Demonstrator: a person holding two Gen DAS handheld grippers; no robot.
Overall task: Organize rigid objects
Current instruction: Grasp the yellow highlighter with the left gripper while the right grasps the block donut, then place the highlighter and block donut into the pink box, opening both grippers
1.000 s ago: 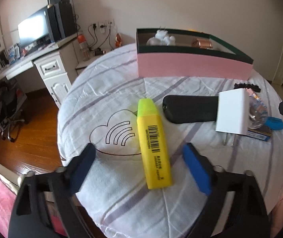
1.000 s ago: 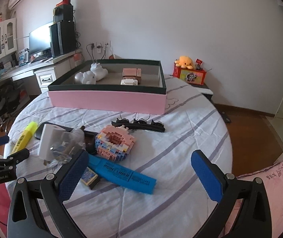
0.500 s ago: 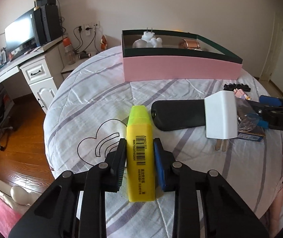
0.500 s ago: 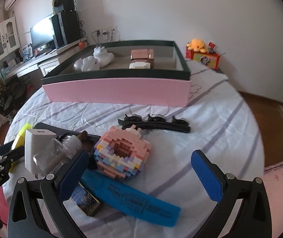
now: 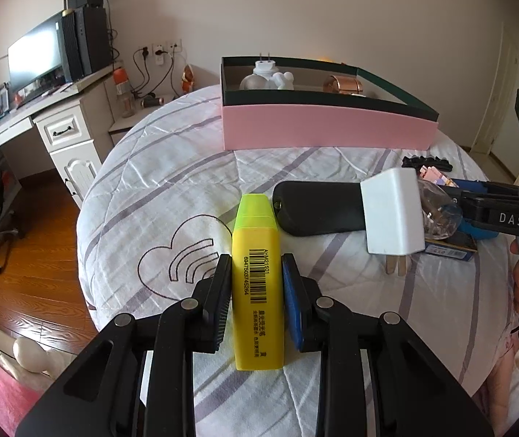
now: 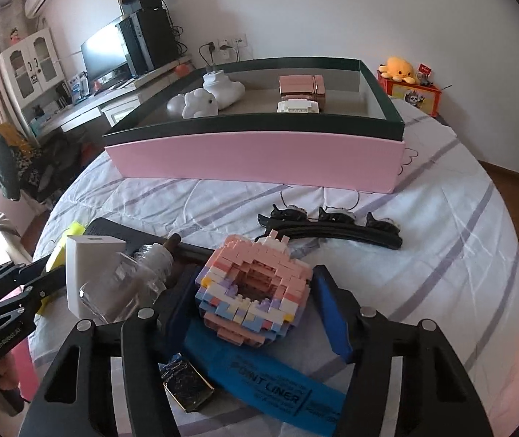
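Left wrist view: yellow highlighter [image 5: 257, 280] on striped tablecloth [image 5: 172, 174], clamped between left gripper [image 5: 257, 291] pads, cap pointing toward pink box [image 5: 328, 133]. Black case [image 5: 317, 207] and white charger [image 5: 394, 216] just right of it. Right gripper [image 6: 256, 307] straddles brick donut [image 6: 256, 295], narrowed; contact unclear. Blue marker [image 6: 277, 393] beneath donut; black hair clip [image 6: 336, 227] beyond.

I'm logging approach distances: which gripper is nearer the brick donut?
Right. The right gripper straddles the brick donut, a finger on each side; the left gripper is off to its left, clamped on the yellow highlighter.
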